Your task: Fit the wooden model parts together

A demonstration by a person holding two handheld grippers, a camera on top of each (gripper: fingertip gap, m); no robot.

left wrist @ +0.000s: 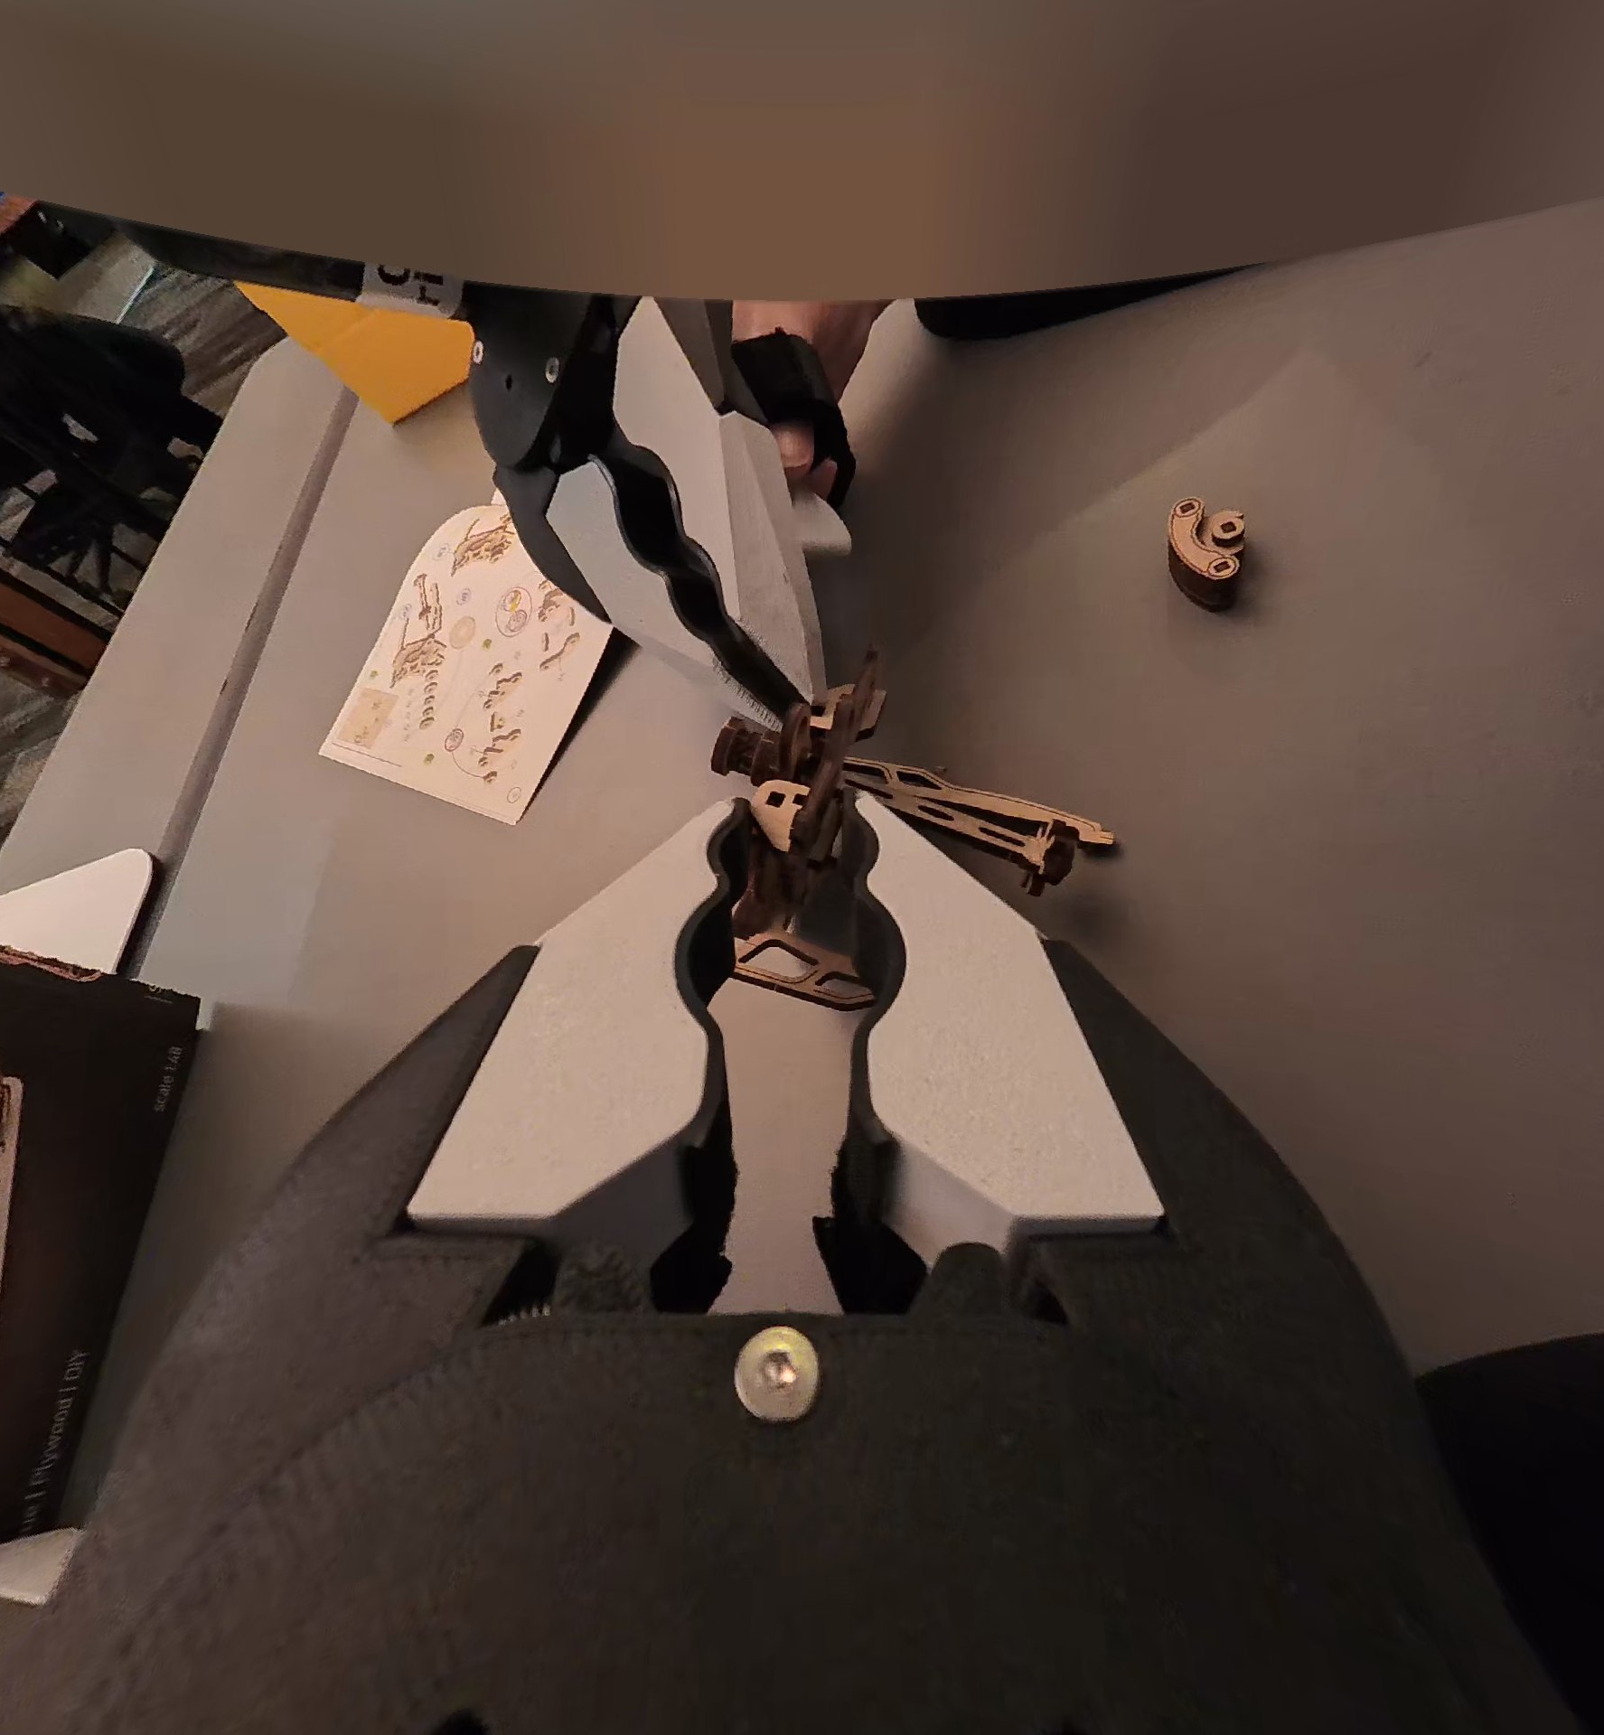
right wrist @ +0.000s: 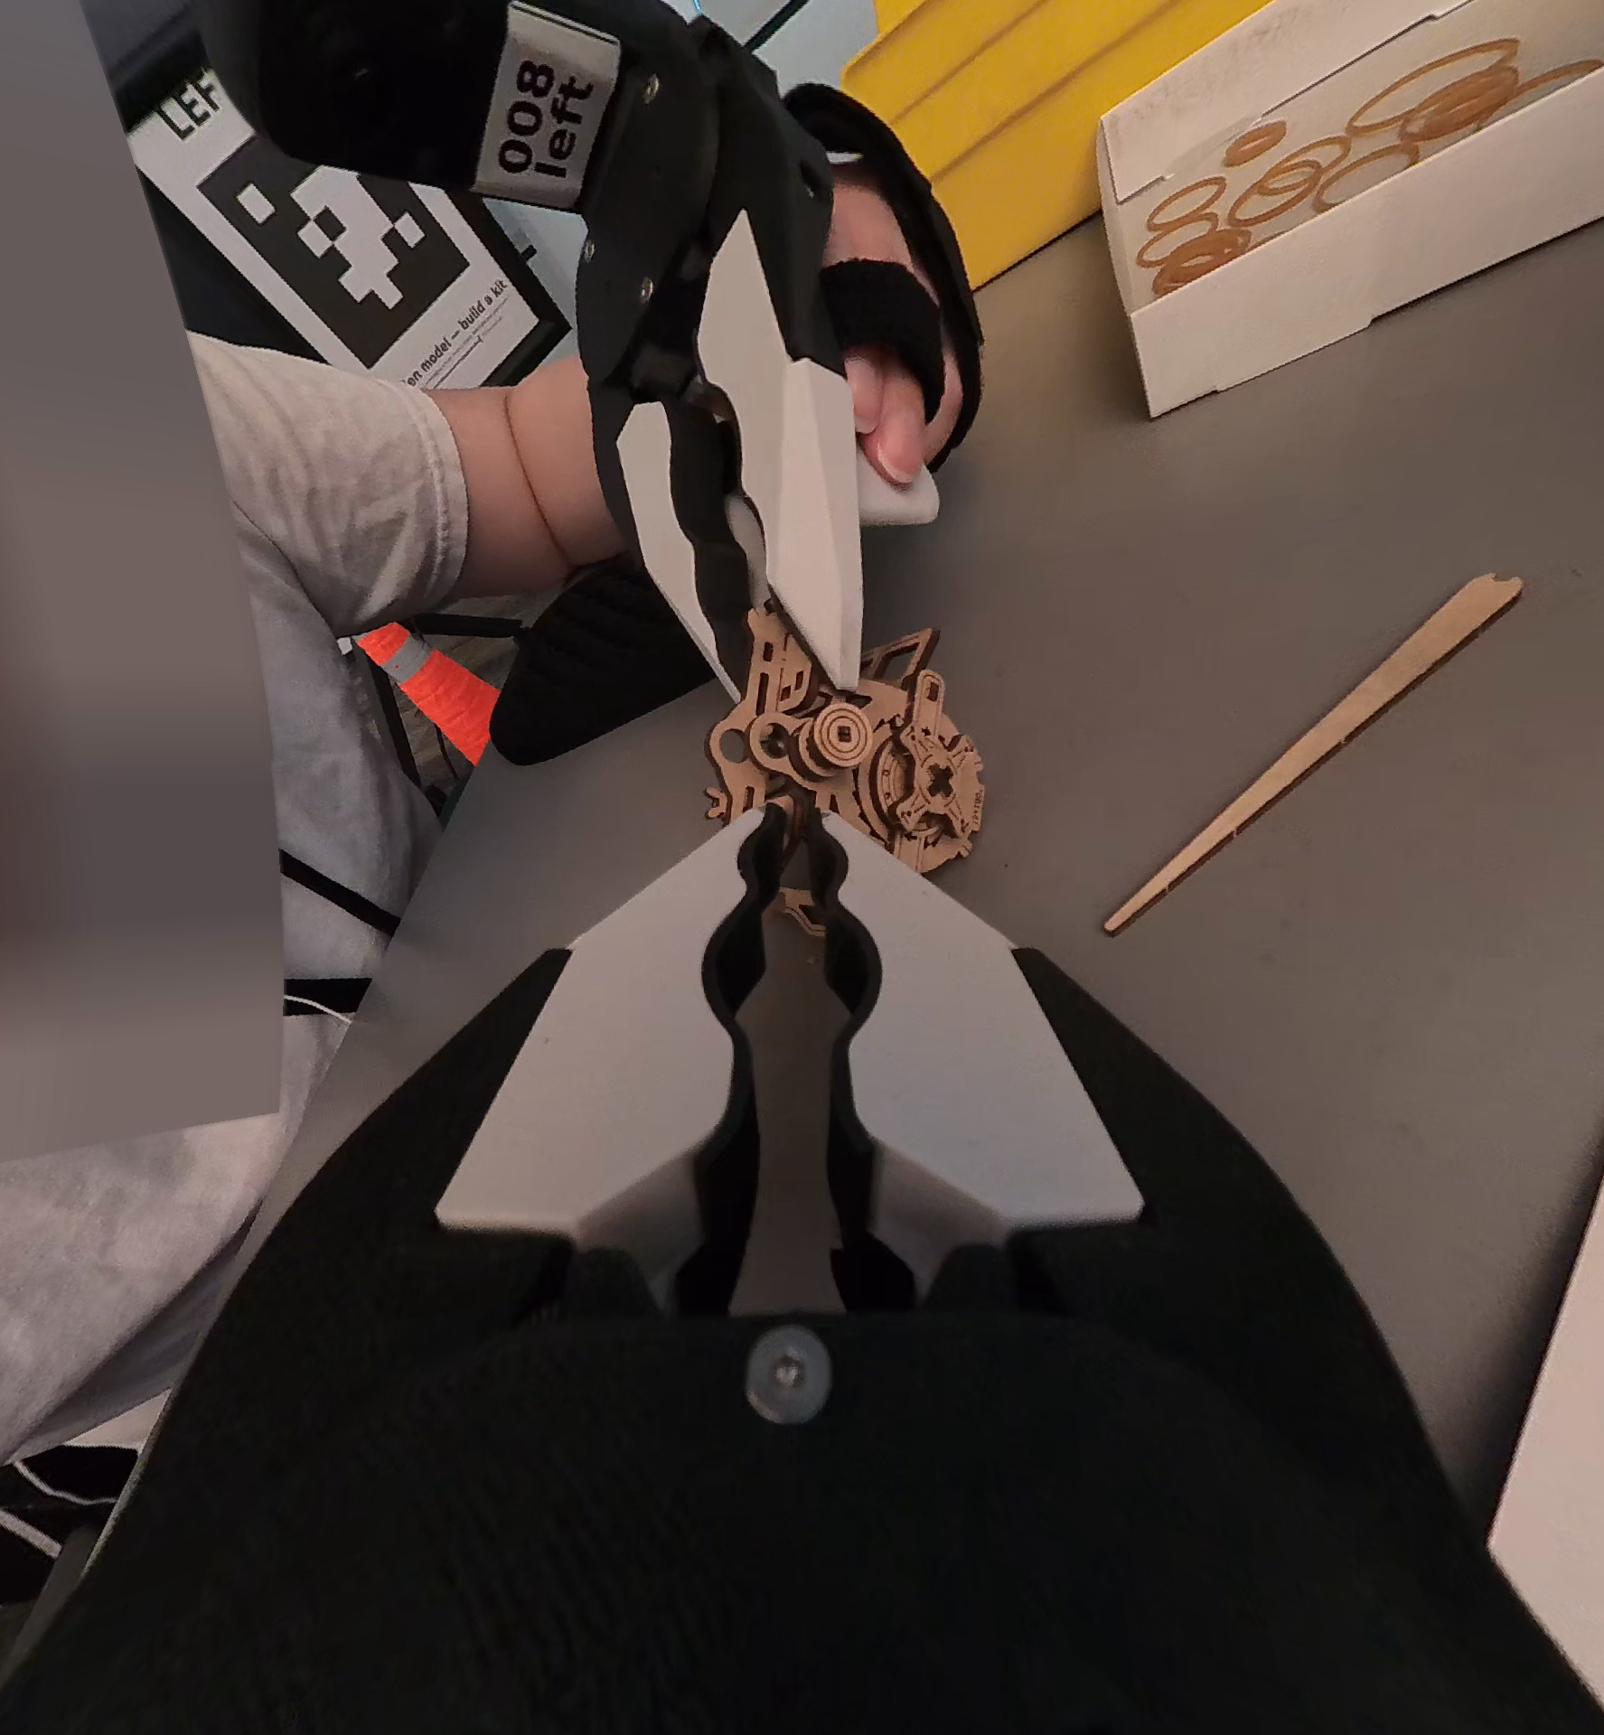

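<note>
Plywood this thin will be light and stiff but brittle: the wooden model is a lacework of laser-cut gears and slender struts, so by my judgement it should be held on its thicker layered hubs or frame edges, never on the fine spokes, and pressed gently along the slot direction. It hangs just above the grey surface, between the two tools.

Seen from the right wrist camera, the right gripper has its fingers nearly together, pinched on the lower edge of the assembly at about 6 o'clock of the model. The left gripper comes in from 12 o'clock, its fingers clamped on the model's upper frame.

The left wrist camera shows the same hold edge-on, left gripper closed on the piece with a narrow gap. A long wooden strip lies at 3 o'clock, well apart; a small curved part sits at 2 o'clock in the left view.
</note>
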